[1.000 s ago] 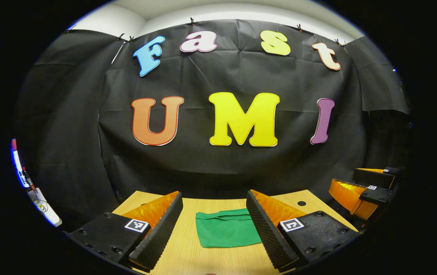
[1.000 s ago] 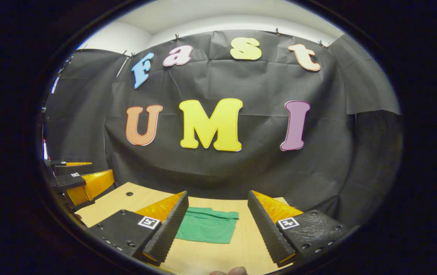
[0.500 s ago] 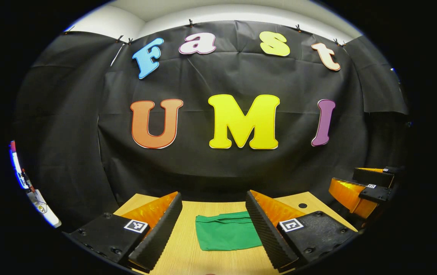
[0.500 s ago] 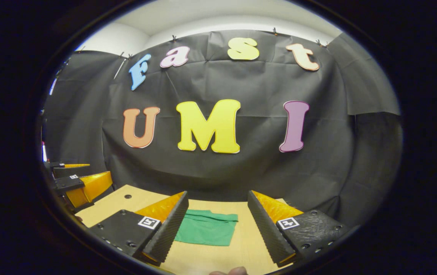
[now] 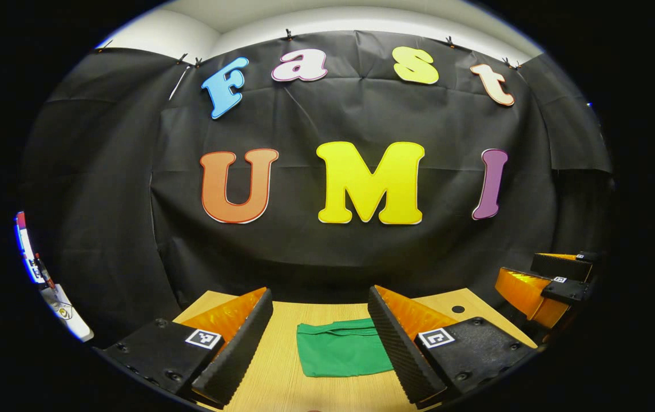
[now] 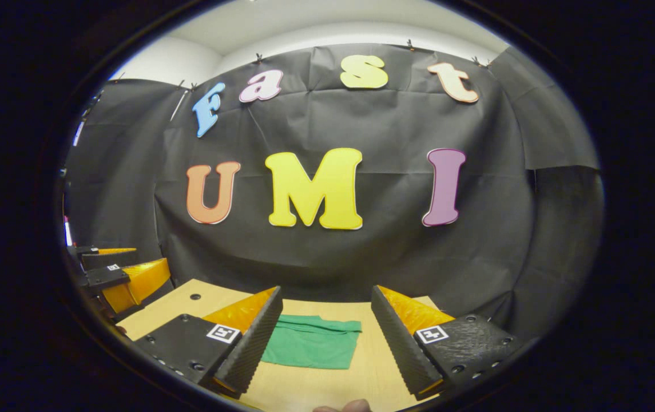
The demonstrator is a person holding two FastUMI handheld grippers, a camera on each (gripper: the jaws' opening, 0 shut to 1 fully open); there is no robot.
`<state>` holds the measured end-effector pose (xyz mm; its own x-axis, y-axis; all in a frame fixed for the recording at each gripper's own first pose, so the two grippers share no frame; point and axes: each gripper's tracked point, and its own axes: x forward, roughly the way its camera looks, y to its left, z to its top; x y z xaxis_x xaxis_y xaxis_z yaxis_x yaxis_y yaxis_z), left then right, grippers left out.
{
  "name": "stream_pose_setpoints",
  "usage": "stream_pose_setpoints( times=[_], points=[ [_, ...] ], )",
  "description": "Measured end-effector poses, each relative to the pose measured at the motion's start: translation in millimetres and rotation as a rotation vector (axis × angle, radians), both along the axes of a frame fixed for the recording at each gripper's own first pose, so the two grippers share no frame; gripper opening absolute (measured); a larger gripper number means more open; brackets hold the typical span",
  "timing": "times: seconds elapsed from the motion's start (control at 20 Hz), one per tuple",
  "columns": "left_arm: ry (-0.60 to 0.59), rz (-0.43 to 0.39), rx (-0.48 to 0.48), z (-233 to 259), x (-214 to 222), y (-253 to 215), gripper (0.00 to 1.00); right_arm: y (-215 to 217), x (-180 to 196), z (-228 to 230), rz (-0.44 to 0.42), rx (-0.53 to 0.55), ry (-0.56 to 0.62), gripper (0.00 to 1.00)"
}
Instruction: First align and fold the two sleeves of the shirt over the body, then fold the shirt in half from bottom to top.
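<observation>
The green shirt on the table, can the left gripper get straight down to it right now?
Probably yes. The left gripper is open and empty, the folded shirt lies flat on the table ahead between its fingers, and nothing sits between them.

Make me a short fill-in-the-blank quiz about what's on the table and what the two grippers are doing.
1. The shirt on the table is coloured ____.
2. The left gripper has its fingers ____.
3. The right gripper holds ____.
4. The shirt lies ____ into a compact rectangle.

Missing words: green; open; nothing; folded
</observation>
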<state>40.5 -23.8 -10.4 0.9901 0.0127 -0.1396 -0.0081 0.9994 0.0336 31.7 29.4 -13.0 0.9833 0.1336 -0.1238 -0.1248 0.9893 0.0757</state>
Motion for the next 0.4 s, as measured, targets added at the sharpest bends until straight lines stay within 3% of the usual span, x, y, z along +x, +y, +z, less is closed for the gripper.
stream_pose_setpoints(
  times=[0.4],
  points=[
    [-0.027, 0.019, 0.027, 8.8, 0.5, 2.7, 1.0, -0.5, 3.7, -3.9, 0.018, 0.019, 0.003, 0.96]
  ],
)
